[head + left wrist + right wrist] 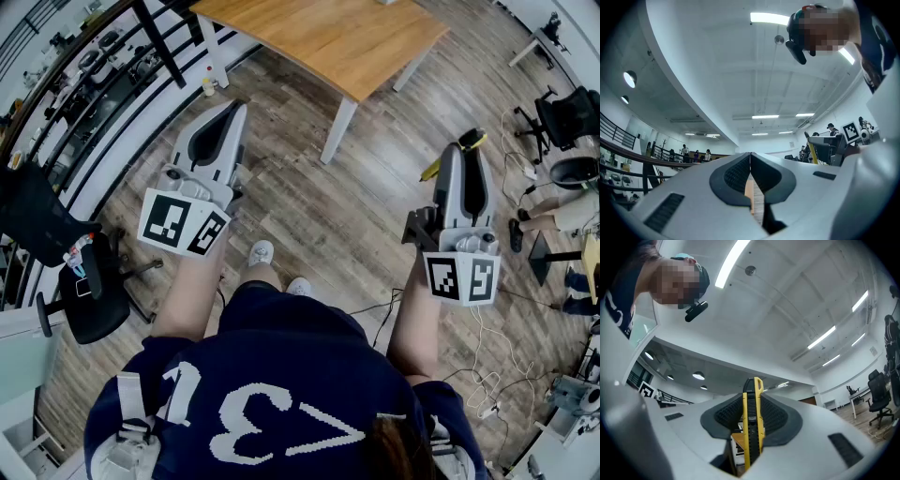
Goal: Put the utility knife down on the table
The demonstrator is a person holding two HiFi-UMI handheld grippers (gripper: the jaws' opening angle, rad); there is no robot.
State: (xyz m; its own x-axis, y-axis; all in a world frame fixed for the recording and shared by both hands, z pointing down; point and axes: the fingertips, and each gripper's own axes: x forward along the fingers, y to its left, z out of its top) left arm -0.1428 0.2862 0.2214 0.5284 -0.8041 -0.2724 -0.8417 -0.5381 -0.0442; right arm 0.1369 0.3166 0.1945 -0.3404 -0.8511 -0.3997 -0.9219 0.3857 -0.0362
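The utility knife (pixel 752 427) is off the table (pixel 347 42), which we see as a broad slab of pale wood on slim white legs over a plank floor (pixel 309 216). Short of the table's near corner and to its left, our left gripper (pixel 234 108), smooth grey plastic with ribbed black inner faces, has its jaws pressed together on nothing. Right of that corner, our right gripper (pixel 466 148) pinches the knife. It is a narrow yellow bar with a black notched slider, and its rounded end pokes past the tips.
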